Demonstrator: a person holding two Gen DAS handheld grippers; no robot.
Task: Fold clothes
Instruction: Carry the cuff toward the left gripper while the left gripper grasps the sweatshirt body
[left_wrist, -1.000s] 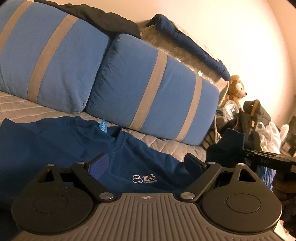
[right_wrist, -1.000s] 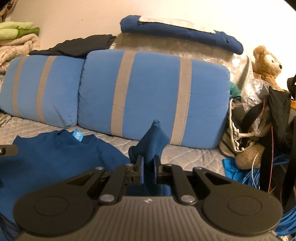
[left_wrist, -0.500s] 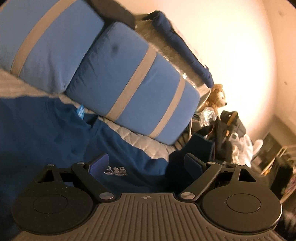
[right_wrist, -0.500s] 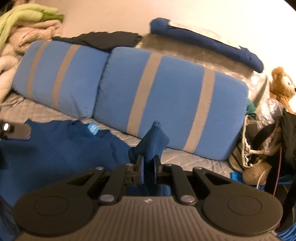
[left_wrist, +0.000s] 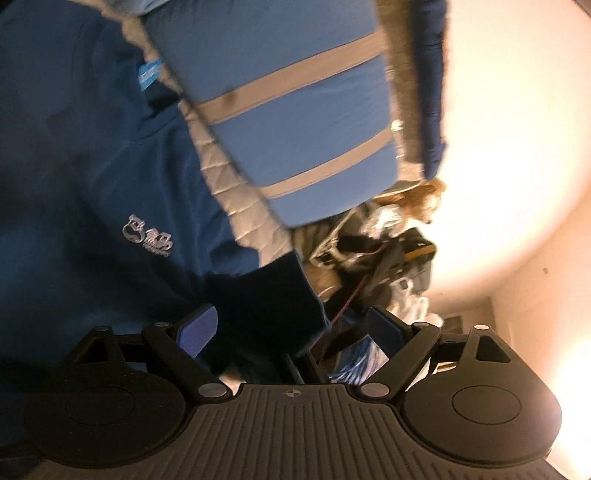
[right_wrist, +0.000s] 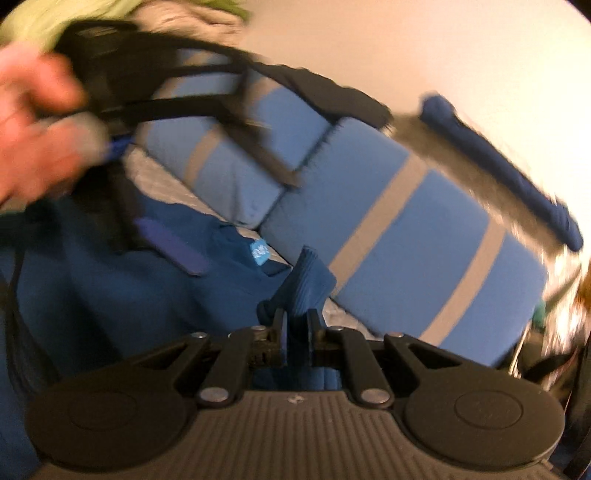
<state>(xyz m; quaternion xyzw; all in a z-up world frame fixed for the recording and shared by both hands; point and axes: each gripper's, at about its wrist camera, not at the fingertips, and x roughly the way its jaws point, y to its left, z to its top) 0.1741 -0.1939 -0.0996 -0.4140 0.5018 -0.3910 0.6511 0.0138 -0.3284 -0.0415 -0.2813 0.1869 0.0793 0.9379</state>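
Quilted grey bedding (left_wrist: 243, 206) carries a navy sweatshirt (left_wrist: 92, 192) spread below blue striped cushions (right_wrist: 406, 240). At left, the left hand-held gripper (left_wrist: 291, 332) hovers tilted above it, jaws apart, holding nothing. Rightward, the right hand-held gripper (right_wrist: 295, 332) is clamped on the sweatshirt's ribbed cuff (right_wrist: 308, 280), lifted off the bed.

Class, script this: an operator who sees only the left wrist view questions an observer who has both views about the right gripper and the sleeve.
Operator: Is the right gripper holding anything?
Observer: Yes, it is shut on the sweatshirt's ribbed cuff.
Operator: What is holding my left gripper?
Observer: A bare hand, blurred, at the far left of the right wrist view; the jaws stand open.
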